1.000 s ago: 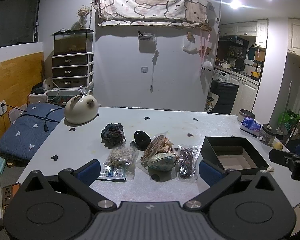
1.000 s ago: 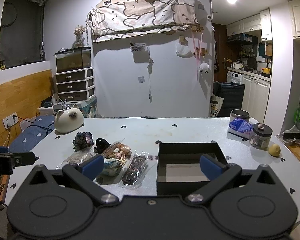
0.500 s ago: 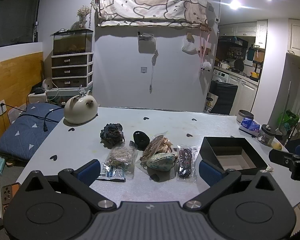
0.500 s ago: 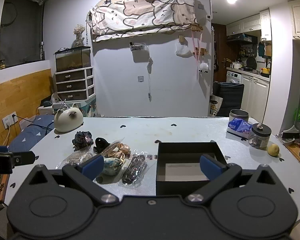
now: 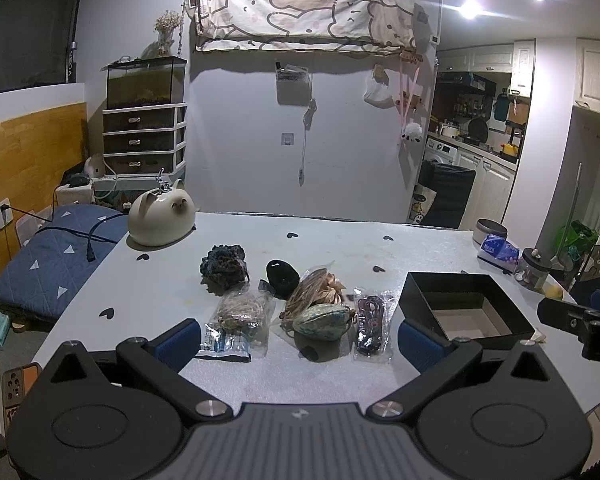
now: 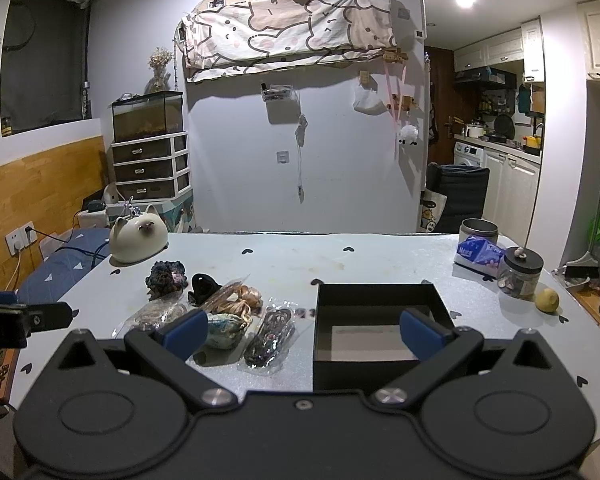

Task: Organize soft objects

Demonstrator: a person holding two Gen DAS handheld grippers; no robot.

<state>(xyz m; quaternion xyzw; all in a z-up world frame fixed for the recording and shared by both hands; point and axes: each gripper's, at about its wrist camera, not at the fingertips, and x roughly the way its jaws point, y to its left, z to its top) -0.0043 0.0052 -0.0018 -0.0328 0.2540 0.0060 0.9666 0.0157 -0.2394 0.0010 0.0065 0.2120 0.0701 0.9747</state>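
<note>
Left wrist shows my left tool (image 5: 298,334) spread, empty; teal pouch (image 5: 322,319) looks soft, light — pinch mid-body.

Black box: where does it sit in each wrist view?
Left wrist: black box lies right of centre, beside the bagged items.
Right wrist: black box lies at centre, just ahead of the tongs.
Shared landmark: the cat figure at the table's far left.

A home — kitchen cabinets (image 6: 512,184), washing machine (image 6: 467,155), bedding (image 5: 56,256).
</note>
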